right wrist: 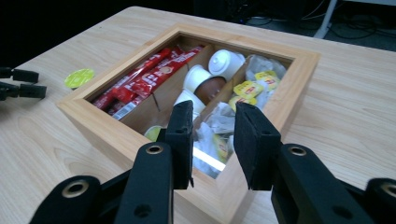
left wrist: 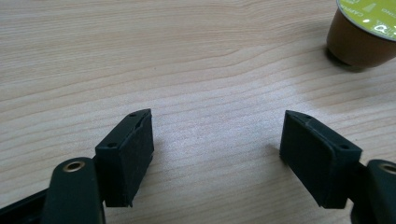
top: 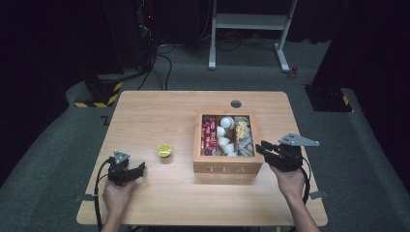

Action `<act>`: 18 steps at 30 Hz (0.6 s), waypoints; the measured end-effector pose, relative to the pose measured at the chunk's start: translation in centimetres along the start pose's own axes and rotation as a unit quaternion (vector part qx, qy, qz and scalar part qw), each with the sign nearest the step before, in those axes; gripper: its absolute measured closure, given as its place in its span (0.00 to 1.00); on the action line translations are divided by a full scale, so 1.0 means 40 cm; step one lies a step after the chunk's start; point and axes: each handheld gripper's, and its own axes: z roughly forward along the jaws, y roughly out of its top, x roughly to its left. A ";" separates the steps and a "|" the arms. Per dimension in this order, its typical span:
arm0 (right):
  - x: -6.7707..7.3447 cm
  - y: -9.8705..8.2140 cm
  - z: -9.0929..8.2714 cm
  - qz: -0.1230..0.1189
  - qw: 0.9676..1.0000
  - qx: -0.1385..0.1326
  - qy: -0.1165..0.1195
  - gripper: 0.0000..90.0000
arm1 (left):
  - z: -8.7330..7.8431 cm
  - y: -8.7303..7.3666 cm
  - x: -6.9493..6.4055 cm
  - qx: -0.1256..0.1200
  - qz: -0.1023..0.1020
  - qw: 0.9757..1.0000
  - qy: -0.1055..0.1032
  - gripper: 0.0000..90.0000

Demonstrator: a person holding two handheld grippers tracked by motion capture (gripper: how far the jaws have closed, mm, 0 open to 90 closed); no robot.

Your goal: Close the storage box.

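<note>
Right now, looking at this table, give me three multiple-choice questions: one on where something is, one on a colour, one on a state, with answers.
1. Where does the coffee capsule stand?
A. inside the box
B. on the table, left of the wooden tea box
C. between the right jaws

2. What colour are the stick sachets in the box's left compartment?
A. red
B. blue
C. green

3. How is the left hand-held gripper?
A. shut on the capsule
B. shut on nothing
C. open over bare table

Answers:
1 B: the high view shows it alone on the wood, apart from the box.
2 A: the right gripper view shows them red.
3 C: the left gripper view shows wide jaws with only wood between.
</note>
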 end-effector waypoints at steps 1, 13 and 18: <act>-0.002 0.000 -0.002 0.002 1.000 -0.001 -0.002 0.75 | 0.000 0.000 0.000 0.000 0.000 1.000 0.000 0.29; -0.043 -0.014 -0.034 0.023 0.999 -0.019 -0.032 0.75 | 0.000 0.000 -0.001 0.001 -0.001 1.000 0.000 0.29; -0.064 -0.029 -0.041 0.035 0.998 -0.021 -0.045 0.75 | 0.000 0.000 -0.001 0.001 -0.001 1.000 0.000 0.29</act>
